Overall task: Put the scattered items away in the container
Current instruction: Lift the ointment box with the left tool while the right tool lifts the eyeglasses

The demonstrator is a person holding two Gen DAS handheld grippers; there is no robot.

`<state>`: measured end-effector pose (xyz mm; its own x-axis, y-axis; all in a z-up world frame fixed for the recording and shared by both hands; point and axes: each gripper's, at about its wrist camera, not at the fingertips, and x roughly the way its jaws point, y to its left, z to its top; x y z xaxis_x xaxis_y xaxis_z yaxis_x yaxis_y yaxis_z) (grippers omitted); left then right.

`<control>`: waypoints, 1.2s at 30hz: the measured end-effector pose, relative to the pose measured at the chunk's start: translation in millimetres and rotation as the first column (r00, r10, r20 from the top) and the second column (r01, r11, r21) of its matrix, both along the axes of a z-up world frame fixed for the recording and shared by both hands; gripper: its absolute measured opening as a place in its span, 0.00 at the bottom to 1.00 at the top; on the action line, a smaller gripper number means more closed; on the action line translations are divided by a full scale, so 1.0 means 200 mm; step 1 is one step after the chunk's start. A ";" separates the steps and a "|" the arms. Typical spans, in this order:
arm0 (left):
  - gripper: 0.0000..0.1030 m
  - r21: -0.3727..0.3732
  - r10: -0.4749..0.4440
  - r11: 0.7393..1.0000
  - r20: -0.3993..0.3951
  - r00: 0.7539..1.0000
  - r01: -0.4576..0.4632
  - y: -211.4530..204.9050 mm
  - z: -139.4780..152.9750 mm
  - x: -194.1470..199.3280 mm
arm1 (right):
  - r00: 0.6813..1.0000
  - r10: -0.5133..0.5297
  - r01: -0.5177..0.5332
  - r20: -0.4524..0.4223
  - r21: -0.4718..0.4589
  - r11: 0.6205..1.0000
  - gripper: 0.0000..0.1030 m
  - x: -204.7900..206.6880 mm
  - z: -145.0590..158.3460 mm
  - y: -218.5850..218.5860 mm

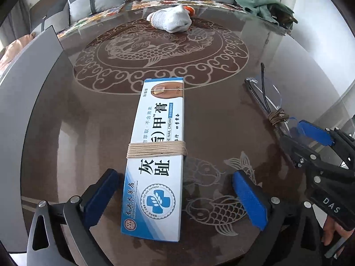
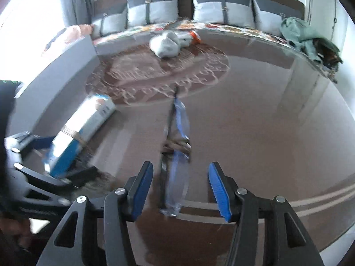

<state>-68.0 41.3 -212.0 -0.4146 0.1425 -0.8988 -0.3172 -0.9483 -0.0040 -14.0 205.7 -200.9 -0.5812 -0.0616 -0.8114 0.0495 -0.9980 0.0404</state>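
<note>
A long white and blue ointment box (image 1: pixel 155 159), bound round its middle with beige string, lies flat on the glass-topped brown table (image 1: pixel 88 133). My left gripper (image 1: pixel 175 199) straddles the box's near end, open, with a gap between each blue pad and the box. Folded rimless glasses (image 2: pixel 175 155), tied with brown cord, lie lengthwise on the table. Around their near end stands my right gripper (image 2: pixel 180 190), open, its pads clear of them. In the left wrist view the glasses (image 1: pixel 266 102) lie to the right, with the right gripper (image 1: pixel 315 137) over their near end. The right wrist view is blurred.
A grey container wall (image 1: pixel 33 71) rises along the table's left edge. A white cloth bundle (image 1: pixel 170 21) with something orange behind it sits at the far side. A green cloth (image 1: pixel 261 4) hangs at the far right corner. Grey sofa cushions (image 2: pixel 153 11) line the wall behind.
</note>
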 end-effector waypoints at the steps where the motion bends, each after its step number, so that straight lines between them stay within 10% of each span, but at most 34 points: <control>1: 1.00 0.000 0.002 1.000 -0.002 1.000 -0.002 0.00 0.00 0.00 | 1.000 0.000 0.000 -0.008 0.012 1.000 0.52 0.01 0.00 0.00; 36: 1.00 0.007 0.096 0.995 -0.029 0.995 -0.096 0.01 -0.03 0.02 | 0.999 0.012 -0.011 -0.041 0.043 0.999 0.64 0.02 -0.03 -0.01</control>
